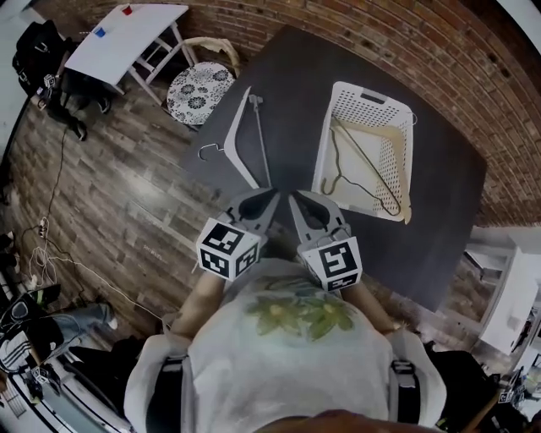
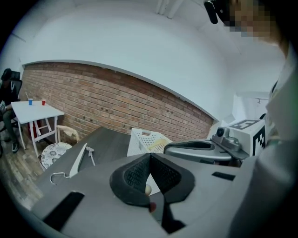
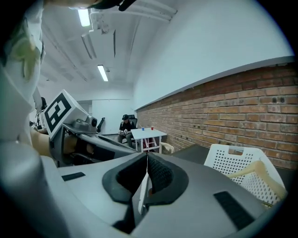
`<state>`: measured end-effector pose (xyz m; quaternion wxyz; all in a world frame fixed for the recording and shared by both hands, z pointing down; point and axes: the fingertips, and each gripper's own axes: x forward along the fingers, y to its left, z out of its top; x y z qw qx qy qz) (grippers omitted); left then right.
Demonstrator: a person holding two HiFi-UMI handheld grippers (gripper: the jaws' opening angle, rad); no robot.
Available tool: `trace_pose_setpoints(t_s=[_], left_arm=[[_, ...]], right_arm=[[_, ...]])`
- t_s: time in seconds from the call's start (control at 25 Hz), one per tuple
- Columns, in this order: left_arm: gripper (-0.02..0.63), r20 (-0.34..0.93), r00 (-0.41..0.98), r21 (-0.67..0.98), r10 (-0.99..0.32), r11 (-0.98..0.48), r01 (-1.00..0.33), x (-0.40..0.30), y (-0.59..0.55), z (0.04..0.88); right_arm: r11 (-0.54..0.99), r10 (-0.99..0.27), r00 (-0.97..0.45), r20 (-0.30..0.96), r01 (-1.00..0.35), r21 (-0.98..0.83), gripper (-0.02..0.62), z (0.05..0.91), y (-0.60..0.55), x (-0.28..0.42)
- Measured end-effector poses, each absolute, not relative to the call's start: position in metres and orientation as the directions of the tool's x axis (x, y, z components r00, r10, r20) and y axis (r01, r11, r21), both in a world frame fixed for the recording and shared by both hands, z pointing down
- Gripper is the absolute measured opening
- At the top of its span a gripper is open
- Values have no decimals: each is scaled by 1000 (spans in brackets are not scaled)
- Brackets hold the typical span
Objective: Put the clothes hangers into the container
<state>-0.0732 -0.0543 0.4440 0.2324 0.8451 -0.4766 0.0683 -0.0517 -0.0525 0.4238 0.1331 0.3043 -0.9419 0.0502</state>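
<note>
Beyond the white hanger (image 1: 237,118) stands perhaps a patterned stool (image 1: 199,89).

No text or number can be read; only square code patterns are seen on two cubes (image 1: 228,248).

Left of the container (image 1: 373,95), the white hanger (image 1: 239,156) has its near end hidden behind the left gripper (image 1: 272,196). Farther left, a red object (image 1: 127,10) on the white table (image 1: 139,38) is too small to identify.
</note>
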Motion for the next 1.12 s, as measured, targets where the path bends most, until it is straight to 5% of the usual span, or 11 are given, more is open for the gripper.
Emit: trace_pose_setpoints(t_s=[0.96,1.12], left_arm=[[29,334,400,343,-853,-285,-895,-221,-65,461],[29,345,391,347,-853,-271,-898,-239,-61,471]], right_arm=[[857,-438,-774,457,-513,-46,38,488,-72,-182],[848,-431,-751,500,-526,-59,123,514,-77,-195]])
